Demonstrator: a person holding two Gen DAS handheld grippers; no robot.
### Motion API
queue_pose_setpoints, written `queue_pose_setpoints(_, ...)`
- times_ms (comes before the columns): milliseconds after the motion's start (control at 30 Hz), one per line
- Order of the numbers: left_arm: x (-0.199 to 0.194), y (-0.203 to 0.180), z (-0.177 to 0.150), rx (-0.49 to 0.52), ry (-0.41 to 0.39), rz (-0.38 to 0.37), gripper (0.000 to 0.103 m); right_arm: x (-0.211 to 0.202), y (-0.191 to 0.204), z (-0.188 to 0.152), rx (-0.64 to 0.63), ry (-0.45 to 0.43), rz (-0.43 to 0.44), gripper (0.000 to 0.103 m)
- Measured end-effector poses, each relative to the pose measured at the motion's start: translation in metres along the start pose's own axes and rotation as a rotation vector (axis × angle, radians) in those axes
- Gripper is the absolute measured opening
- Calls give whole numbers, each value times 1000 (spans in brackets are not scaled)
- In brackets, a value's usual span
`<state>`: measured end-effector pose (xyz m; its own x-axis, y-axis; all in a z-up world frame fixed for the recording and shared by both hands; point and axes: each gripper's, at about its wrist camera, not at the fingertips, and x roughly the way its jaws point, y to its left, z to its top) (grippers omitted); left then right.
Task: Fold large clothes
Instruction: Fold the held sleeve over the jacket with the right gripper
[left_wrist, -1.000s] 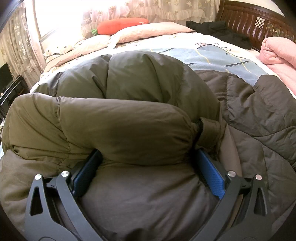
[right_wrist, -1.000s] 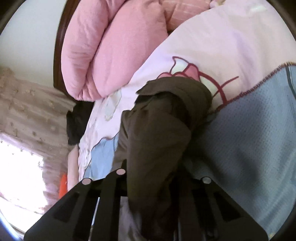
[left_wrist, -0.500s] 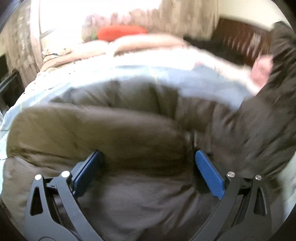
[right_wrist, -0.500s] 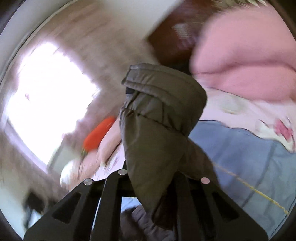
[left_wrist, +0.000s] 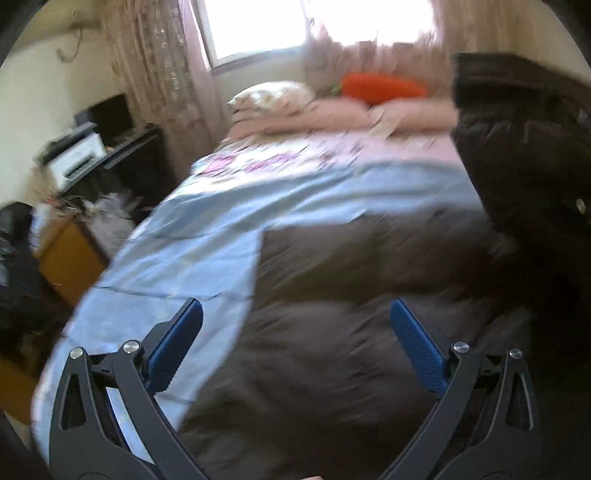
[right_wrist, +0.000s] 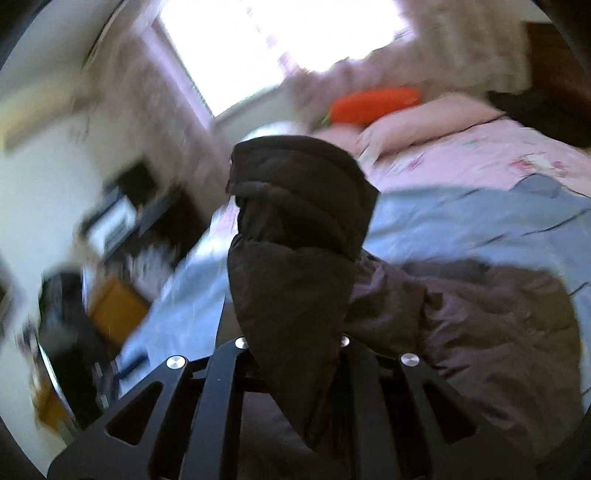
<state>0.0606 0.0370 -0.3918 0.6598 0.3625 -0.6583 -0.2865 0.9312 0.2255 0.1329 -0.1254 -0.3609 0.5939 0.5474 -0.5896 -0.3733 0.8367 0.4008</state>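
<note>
A large olive-brown padded jacket lies spread on the bed. My left gripper is open and empty, its blue pads wide apart above the jacket's left part. My right gripper is shut on the jacket's sleeve end and holds it up in the air; the rest of the jacket lies below to the right. The lifted sleeve also shows in the left wrist view at the upper right.
The bed has a blue and pink cover. Pillows and an orange carrot cushion lie at its far end under a bright window. A dark desk with a printer and a wooden cabinet stand left of the bed.
My right gripper has lifted the sleeve and swung it leftwards over the jacket. My left gripper has drawn back from the jacket bulk and turned left; its jaws stay open.
</note>
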Motion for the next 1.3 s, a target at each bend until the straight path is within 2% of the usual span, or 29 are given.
queue_pose_setpoints(67, 10, 14, -17, -19, 56, 18, 101, 28, 8, -27, -18, 96, -39, 14)
queue_pose_setpoints(133, 12, 35, -34, -95, 98, 22, 101, 55, -2, -38, 50, 198, -63, 19)
queue_pose_setpoints(167, 10, 43, -40, -136, 109, 6, 101, 61, -8, -41, 82, 222, -64, 20)
queue_pose_setpoints(267, 2, 56, -59, -218, 150, -34, 101, 71, -10, -52, 125, 198, -84, 21)
queue_pose_setpoints(367, -1, 57, -73, -244, 179, -59, 101, 83, -4, -56, 119, 210, -117, 28)
queue_pose_setpoints(433, -3, 57, -75, -248, 171, -82, 101, 80, 4, -60, 123, 214, -108, 46)
queue_pose_setpoints(467, -2, 56, -76, -244, 178, -87, 101, 82, 10, -60, 131, 213, -50, 80)
queue_pose_setpoints(500, -2, 55, -77, -241, 184, -89, 101, 81, 15, -60, 135, 216, -16, 102)
queue_pose_setpoints(633, 0, 60, -76, -244, 188, -72, 101, 79, 40, -60, 65, 236, -88, 102)
queue_pose_setpoints(733, 1, 68, -71, -252, 185, -49, 101, 73, 40, -55, 105, 225, -102, 102)
queue_pose_setpoints(767, 0, 72, -70, -255, 183, -43, 101, 66, 38, -51, 147, 210, -78, 102)
queue_pose_setpoints(867, -2, 79, -64, -253, 179, -28, 101, 19, 27, -27, 329, 144, 83, 102)
queue_pose_setpoints(933, -6, 79, -57, -247, 170, -25, 101, -10, 12, -11, 389, 74, 118, 102)
queue_pose_setpoints(967, -6, 78, -53, -243, 167, -29, 101, -24, 3, -4, 398, 26, 96, 102)
queue_pose_setpoints(1000, -6, 76, -49, -241, 165, -35, 101, -41, -12, 2, 387, -32, 14, 102)
queue_pose_setpoints(1067, -6, 68, -41, -231, 149, -52, 101, -55, -44, 5, 342, -96, -192, 102)
queue_pose_setpoints(1100, -6, 61, -37, -217, 138, -58, 101, -58, -70, 3, 328, -105, -354, 102)
queue_pose_setpoints(1133, -7, 52, -33, -197, 125, -57, 101, -60, -93, -1, 328, -120, -458, 102)
queue_pose_setpoints(1200, -11, 39, -28, -171, 90, -28, 101, -59, -134, -17, 321, -176, -571, 102)
queue_pose_setpoints(1233, -17, 27, -23, -162, 68, 7, 101, -49, -157, -32, 296, -148, -659, 102)
queue_pose_setpoints(1267, -23, 18, -20, -155, 47, 9, 101, -30, -182, -49, 298, -40, -744, 102)
queue_pose_setpoints(1300, -33, 3, -15, -144, 15, -6, 101, -20, -198, -62, 323, 11, -736, 102)
